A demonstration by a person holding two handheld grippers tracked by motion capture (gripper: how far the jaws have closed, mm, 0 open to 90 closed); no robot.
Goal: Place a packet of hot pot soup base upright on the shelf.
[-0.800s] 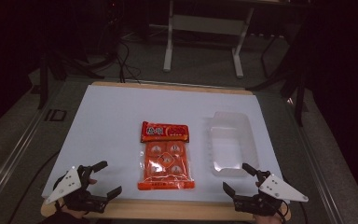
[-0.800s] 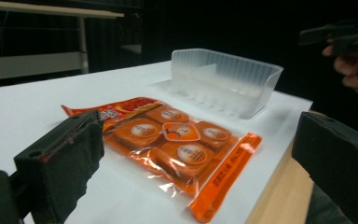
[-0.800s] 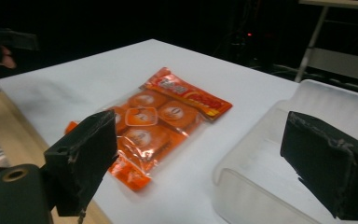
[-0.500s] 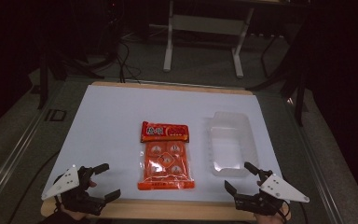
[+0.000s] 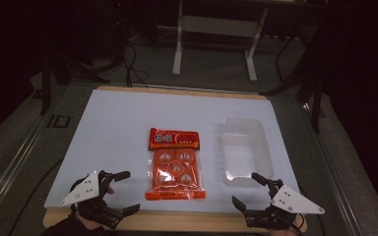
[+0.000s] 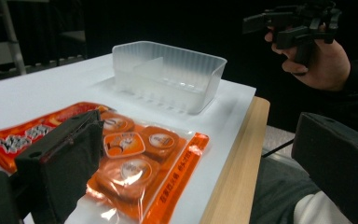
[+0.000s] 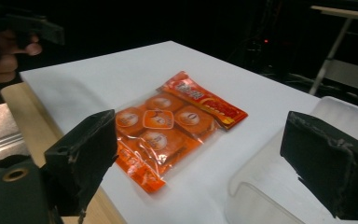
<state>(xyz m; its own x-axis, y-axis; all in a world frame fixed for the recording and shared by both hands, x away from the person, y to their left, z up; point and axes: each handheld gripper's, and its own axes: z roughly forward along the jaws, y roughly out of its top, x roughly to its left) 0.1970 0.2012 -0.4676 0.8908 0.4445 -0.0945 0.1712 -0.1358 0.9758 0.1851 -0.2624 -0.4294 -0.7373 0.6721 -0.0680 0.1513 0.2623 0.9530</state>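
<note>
Print on the red header of the orange snack pack (image 5: 174, 164) too small to read from the high view. Near end of the pack hidden behind the left tongs' (image 6: 205, 158) own jaw in the left gripper view. Right tongs (image 7: 214, 163) cut off at the bottom and right edges of the right gripper view. Clear plastic tray (image 7: 279, 186) there blurred and cropped by the lower edge. Hands cut off at the desk's (image 5: 128, 118) near edge in the high view.

White-topped desk with wooden edge (image 5: 128, 123), orange plastic snack packet (image 5: 174, 164) lying flat near the front edge, clear ribbed plastic tray (image 5: 246, 152) toward the right edge
</note>
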